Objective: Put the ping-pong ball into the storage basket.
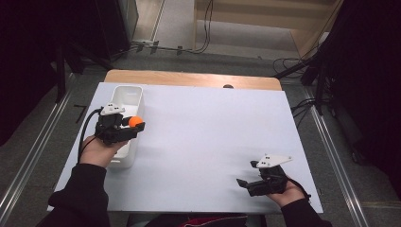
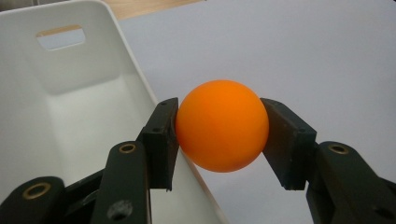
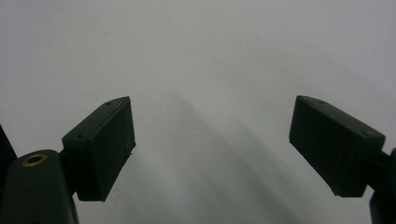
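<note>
White table top (image 1: 203, 142) across most of the high view, wooden edge (image 1: 189, 78) along the far side, dark floor w/ cables round it

White bin (image 1: 126, 97) at left of frame, long & narrow, open top, nothing seen inside; in left gripper view the same bin (image 2: 70, 93) upper left, slot handle in its far wall, near rim running down under the ball

Left gripper (image 1: 133, 124) mid-left of the high view, over the bin's right rim, clamped on the orange ball (image 1: 135, 121). In left gripper view, pads pressed on both sides of the ball (image 2: 219, 125) at about its widest line, ball centre frame, clear of the table and hanging over the rim, more on the table side than the bin side

Right gripper (image 1: 247, 176) lower right of the high view, resting low near the table's front edge, well apart from the rest; jaws wide apart in right gripper view, nothing between, just bare table (image 3: 201, 56)

Ball prob. light, hollow, stiff shell, smooth & slick, so apt to squirt out if pinched off-centre or squeezed hard. Best hold as now: opposite sides across the middle, gentle pressure. Likely to bounce and roll if let go high, so better released low inside the bin
</note>
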{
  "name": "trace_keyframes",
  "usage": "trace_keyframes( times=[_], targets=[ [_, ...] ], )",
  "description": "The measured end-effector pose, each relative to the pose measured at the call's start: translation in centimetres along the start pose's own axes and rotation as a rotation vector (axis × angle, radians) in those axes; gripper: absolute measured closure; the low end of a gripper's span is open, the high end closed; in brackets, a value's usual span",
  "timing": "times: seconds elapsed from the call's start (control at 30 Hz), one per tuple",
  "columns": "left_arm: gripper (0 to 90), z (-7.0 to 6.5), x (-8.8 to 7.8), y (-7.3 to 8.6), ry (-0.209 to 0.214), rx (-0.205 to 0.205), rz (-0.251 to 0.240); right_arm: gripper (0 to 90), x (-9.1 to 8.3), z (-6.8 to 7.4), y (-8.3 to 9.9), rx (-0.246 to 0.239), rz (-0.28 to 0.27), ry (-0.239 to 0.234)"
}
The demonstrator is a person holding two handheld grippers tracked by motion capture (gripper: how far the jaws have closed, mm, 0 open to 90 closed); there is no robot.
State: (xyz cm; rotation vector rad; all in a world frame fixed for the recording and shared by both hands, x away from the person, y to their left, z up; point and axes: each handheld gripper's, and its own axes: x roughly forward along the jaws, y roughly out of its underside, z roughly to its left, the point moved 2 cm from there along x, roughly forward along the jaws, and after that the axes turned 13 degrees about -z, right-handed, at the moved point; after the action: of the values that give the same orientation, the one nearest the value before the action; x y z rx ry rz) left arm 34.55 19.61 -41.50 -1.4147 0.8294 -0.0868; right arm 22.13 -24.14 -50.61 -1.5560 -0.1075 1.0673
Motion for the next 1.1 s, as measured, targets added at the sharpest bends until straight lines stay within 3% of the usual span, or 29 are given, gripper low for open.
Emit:
trace_keyframes(
  times=[0.07,0.17,0.4,1.1],
  targets=[
    [49.4,0.2,-0.1,0.0,-0.027,0.019,0.002,12.9,0.0,0.0,0.0,0.001,-0.001,0.000],
    [49.4,0.5,-0.1,0.1,-0.031,0.019,0.008,12.9,0.0,0.0,0.0,0.001,0.000,0.001],
    [49.4,1.1,-0.3,0.1,-0.049,-0.012,0.001,12.9,0.0,0.0,0.0,0.000,0.001,0.000],
    [49.4,3.1,-0.9,0.5,-0.105,-0.041,-0.003,12.9,0.0,0.0,0.0,-0.003,0.004,0.002]
  ],
)
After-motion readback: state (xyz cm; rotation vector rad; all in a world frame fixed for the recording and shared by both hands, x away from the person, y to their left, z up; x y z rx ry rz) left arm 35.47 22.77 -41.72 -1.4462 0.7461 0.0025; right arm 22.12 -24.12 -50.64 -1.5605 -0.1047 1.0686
